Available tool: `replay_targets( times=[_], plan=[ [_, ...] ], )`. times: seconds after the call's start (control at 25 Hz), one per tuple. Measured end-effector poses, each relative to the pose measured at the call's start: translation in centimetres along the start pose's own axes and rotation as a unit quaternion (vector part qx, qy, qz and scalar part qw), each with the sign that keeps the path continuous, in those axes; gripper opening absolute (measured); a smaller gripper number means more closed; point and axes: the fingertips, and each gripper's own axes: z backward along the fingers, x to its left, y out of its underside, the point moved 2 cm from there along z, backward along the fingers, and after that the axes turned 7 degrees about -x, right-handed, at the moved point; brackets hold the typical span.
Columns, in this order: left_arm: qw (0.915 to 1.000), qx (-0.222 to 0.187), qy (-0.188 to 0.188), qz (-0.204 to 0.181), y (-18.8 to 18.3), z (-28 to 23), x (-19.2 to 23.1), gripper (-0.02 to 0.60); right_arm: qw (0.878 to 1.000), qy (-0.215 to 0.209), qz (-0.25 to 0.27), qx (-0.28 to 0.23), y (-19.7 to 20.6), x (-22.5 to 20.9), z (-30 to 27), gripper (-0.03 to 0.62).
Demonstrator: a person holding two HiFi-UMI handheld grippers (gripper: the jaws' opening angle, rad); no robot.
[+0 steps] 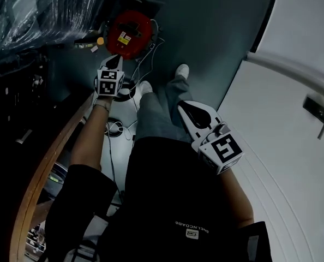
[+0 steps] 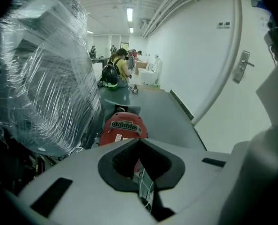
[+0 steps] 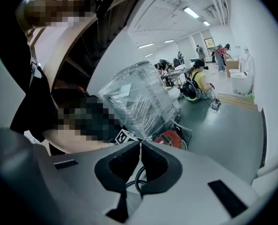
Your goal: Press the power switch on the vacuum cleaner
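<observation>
The red vacuum cleaner (image 1: 130,34) lies on the dark green floor ahead of my feet, with a yellow-and-white label on top. I cannot make out its power switch. My left gripper (image 1: 114,60) is held just short of its near edge, jaws pointing at it, shut and holding nothing. In the left gripper view the vacuum cleaner (image 2: 124,128) shows its grille right beyond the closed tips of the left gripper (image 2: 139,140). My right gripper (image 1: 183,105) hangs back over my right leg, also shut and empty. In the right gripper view the vacuum cleaner (image 3: 170,138) is small, beyond the right gripper (image 3: 140,143).
A large plastic-wrapped load (image 1: 31,15) stands left of the vacuum. Cables (image 1: 118,127) trail over the floor by my left shoe. A white door with a lever handle (image 1: 321,120) stands at right. A curved wooden edge (image 1: 45,171) runs at lower left. People (image 2: 115,71) are far down the hall.
</observation>
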Motion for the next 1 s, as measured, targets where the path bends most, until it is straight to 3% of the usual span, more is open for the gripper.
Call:
replay_targets(
  times=[0.32, 1.0],
  plan=[
    [0.9996, 0.021, -0.016, -0.012, 2.5, -6.0, 2.6, 0.015, 1.000, 0.013, -0.001, -0.002, 2.0, -1.7, -2.4, 0.034],
    [0.9920, 0.104, -0.050, -0.050, 8.8, -15.4, 7.2, 0.015, 0.997, 0.037, -0.072, 0.015, 7.7, -4.9, -4.8, 0.032]
  ],
)
